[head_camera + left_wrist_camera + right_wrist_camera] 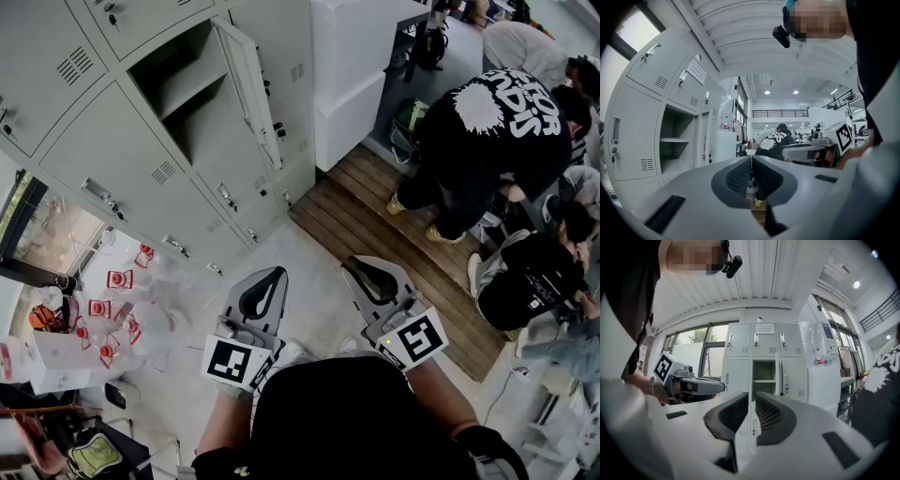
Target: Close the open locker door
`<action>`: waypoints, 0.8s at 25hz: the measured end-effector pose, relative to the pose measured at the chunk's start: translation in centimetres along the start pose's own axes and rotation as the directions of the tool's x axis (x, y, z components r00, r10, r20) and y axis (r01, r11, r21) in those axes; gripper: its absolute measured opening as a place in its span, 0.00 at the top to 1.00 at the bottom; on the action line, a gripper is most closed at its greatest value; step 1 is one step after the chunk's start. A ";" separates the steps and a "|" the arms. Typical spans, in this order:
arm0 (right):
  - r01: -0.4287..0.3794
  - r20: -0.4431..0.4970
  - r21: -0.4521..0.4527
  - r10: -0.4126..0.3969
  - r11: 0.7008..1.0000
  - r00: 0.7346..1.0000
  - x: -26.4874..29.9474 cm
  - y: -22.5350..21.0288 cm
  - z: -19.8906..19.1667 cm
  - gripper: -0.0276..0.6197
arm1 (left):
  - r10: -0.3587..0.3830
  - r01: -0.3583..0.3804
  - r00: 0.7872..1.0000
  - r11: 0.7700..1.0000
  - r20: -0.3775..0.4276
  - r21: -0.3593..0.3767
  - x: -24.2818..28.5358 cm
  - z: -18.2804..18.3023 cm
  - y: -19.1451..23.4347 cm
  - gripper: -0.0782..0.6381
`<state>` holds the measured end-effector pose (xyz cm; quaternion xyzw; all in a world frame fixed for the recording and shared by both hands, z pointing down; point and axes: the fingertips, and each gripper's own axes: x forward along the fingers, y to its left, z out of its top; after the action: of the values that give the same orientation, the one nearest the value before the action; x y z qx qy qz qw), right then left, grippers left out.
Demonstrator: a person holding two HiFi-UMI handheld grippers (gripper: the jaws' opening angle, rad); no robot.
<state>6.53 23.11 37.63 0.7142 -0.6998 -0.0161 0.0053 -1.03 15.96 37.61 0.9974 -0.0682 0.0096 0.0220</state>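
- Left gripper (279,272): jaws pressed together at the tips, nothing between them. It is held low in front of the person and points toward the lockers (141,159).
- Right gripper (349,262): jaws a thin slit apart, holding nothing. It sits just beside the left gripper at about the same height and touches no object.
- Door (248,89): stands wide open, swung out on the right-hand side of its compartment (187,103), well apart from both grippers and up and ahead of them. In the right gripper view the open compartment lies straight past the jaw tips; in the left gripper view it lies off to the left.
- Compartment: one shelf inside, closed doors on all sides.
- Wooden platform (375,225): to the right of the lockers.
- Person in a black shirt (497,122): bends over on the platform, far right.
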 end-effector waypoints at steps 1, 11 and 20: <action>0.001 0.000 0.000 -0.001 1.000 1.000 0.1 0.2 -0.1 0.86 | 0.000 0.000 1.000 1.000 0.000 -0.001 -0.2 -0.1 0.2 0.86; 0.005 -0.010 0.016 -0.005 1.000 1.000 2.9 2.3 -0.5 0.86 | 0.007 -0.007 1.000 1.000 -0.008 -0.008 -2.4 -0.6 3.2 0.86; 0.022 -0.003 0.029 -0.022 0.999 1.000 6.6 4.3 -0.6 0.86 | 0.000 -0.001 1.000 1.000 -0.021 -0.022 -4.7 -2.0 7.6 0.86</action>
<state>2.43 16.45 38.22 0.7219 -0.6920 -0.0050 -0.0043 -6.78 9.13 39.83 0.9969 -0.0683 0.0192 0.0334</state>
